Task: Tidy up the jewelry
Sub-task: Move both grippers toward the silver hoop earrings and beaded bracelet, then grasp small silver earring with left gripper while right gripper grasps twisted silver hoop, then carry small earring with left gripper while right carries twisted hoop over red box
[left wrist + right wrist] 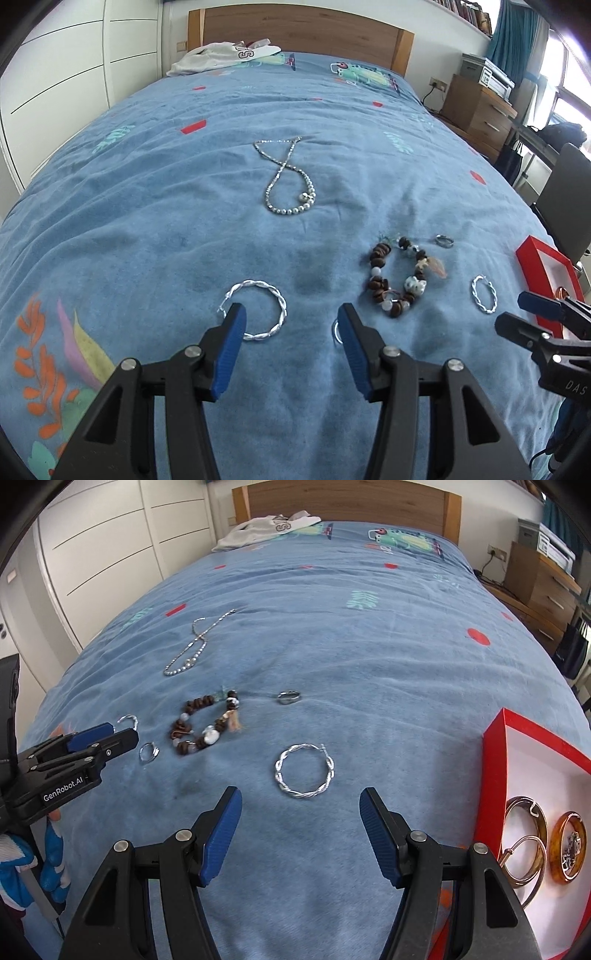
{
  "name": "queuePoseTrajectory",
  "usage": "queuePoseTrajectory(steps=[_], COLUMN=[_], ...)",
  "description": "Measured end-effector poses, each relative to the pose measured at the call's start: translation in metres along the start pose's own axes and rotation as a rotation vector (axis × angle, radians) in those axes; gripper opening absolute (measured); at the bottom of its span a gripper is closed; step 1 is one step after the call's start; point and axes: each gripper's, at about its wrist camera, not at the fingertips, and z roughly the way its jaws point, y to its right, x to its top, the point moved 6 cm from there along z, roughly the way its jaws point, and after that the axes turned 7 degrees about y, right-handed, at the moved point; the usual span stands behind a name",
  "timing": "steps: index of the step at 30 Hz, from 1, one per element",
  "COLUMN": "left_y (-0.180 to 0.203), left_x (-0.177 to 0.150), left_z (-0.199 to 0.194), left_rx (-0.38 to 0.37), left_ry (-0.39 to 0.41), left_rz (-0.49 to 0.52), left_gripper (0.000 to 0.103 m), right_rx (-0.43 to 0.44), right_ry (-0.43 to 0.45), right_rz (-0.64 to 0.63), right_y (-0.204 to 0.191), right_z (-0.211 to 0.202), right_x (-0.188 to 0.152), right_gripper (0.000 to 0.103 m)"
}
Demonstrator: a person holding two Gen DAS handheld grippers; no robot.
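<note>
1. Left gripper (291, 317): released, jaws wide apart, nothing between them, low over the blue bedspread (147, 229).
2. A twisted silver hoop (255, 310) lies flat on the bedspread; the left gripper's left fingertip overlaps its near-left edge in view. Contact cannot be confirmed.
3. A small silver ring (335, 330) sits just behind the left gripper's right fingertip and is mostly hidden by it.
4. Ahead and to the right of the left gripper: a brown-and-white bead bracelet (397, 277), closed in a loop. Beyond that, a plain silver band (444, 241).
5. Farther ahead, centre: a silver bead necklace (288, 177), crossed into a figure-eight.
6. Right gripper (301, 805): also released, jaws wide, holding nothing.
7. A second twisted silver hoop (304, 771) lies just ahead of the right gripper, between the lines of its two fingers, not touching either.
8. To the right gripper's right: a red box (495, 775) with a white interior, on the bedspread. Inside are an amber bangle (567, 849), a brownish bangle (526, 810) and a thin metal hoop (526, 860) overlapping it.
9. Far ahead, by the wooden headboard (295, 29): a white garment (218, 55).
</note>
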Motion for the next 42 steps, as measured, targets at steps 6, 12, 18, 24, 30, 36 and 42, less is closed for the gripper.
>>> queuePoseTrajectory(steps=[6, 12, 18, 24, 30, 36, 42], left_y=[0.008, 0.027, 0.042, 0.044, 0.041, 0.037, 0.037], left_x=[-0.004, -0.004, -0.007, -0.015, -0.017, -0.018, -0.018], left_z=[-0.002, -0.007, -0.003, 0.007, 0.015, 0.019, 0.018], left_rx=[-0.044, -0.113, -0.146, -0.165, -0.168, -0.147, -0.118], left_ry=[0.001, 0.007, -0.003, -0.027, -0.035, -0.026, -0.021], left_rz=[0.004, 0.020, 0.046, 0.040, 0.025, 0.010, 0.037], left_gripper=[0.050, 0.050, 0.049, 0.042, 0.037, 0.022, 0.008], right_rx=[0.003, 0.014, 0.026, 0.042, 0.056, 0.075, 0.092], right_ry=[-0.006, -0.011, -0.009, -0.010, -0.003, 0.015, 0.037], right_rz=[0.006, 0.013, 0.025, 0.037, 0.042, 0.052, 0.064], right_y=[0.003, 0.004, 0.007, 0.010, 0.009, 0.010, 0.009], right_z=[0.008, 0.016, 0.023, 0.033, 0.040, 0.042, 0.039], right_x=[-0.001, -0.002, 0.002, 0.006, 0.007, 0.007, 0.005], right_gripper=[0.065, 0.065, 0.065, 0.063, 0.059, 0.043, 0.039])
